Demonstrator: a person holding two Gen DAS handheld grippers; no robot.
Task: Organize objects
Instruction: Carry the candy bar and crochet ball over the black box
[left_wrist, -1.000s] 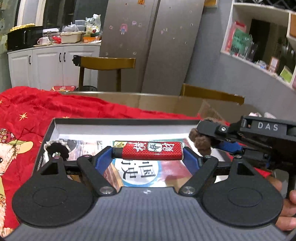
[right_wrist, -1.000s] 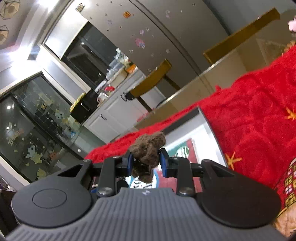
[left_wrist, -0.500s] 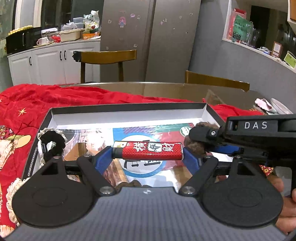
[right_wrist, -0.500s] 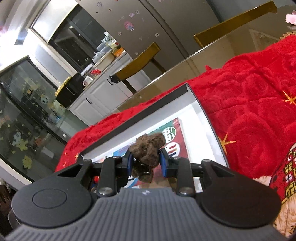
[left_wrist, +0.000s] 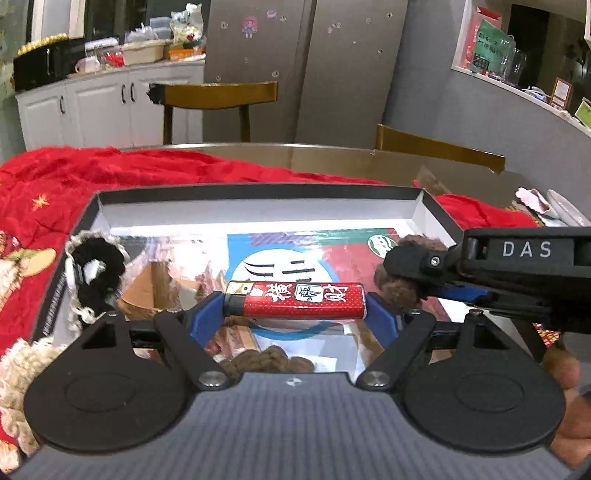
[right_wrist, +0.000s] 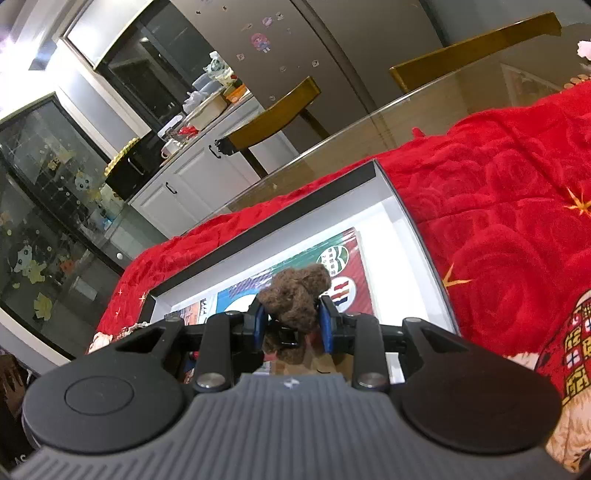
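My left gripper (left_wrist: 295, 308) is shut lengthwise on a red lighter (left_wrist: 295, 300) with white characters, held crosswise over a shallow black-rimmed box (left_wrist: 258, 194). The box floor carries colourful printed paper. A black scrunchie (left_wrist: 98, 271) with cream lace lies at the box's left side, and a brown fuzzy item (left_wrist: 266, 360) lies near its front edge. My right gripper (right_wrist: 291, 325) is shut on a small brown plush toy (right_wrist: 295, 295), over the right part of the same box (right_wrist: 402, 206). In the left wrist view that gripper (left_wrist: 406, 273) reaches in from the right with the plush (left_wrist: 397, 286).
The box sits on a red blanket (left_wrist: 48, 177) over a glass-topped table (left_wrist: 332, 157). Wooden chairs (left_wrist: 218, 96) stand behind the table, with white cabinets (left_wrist: 99, 107) and a grey fridge (left_wrist: 306, 66) beyond. A person's fingers (left_wrist: 565, 373) hold the right gripper at the lower right.
The left wrist view has tipped down and closed in, so more of the box floor shows. The right gripper has rolled and now hangs lower over the box. Both grips are unchanged.
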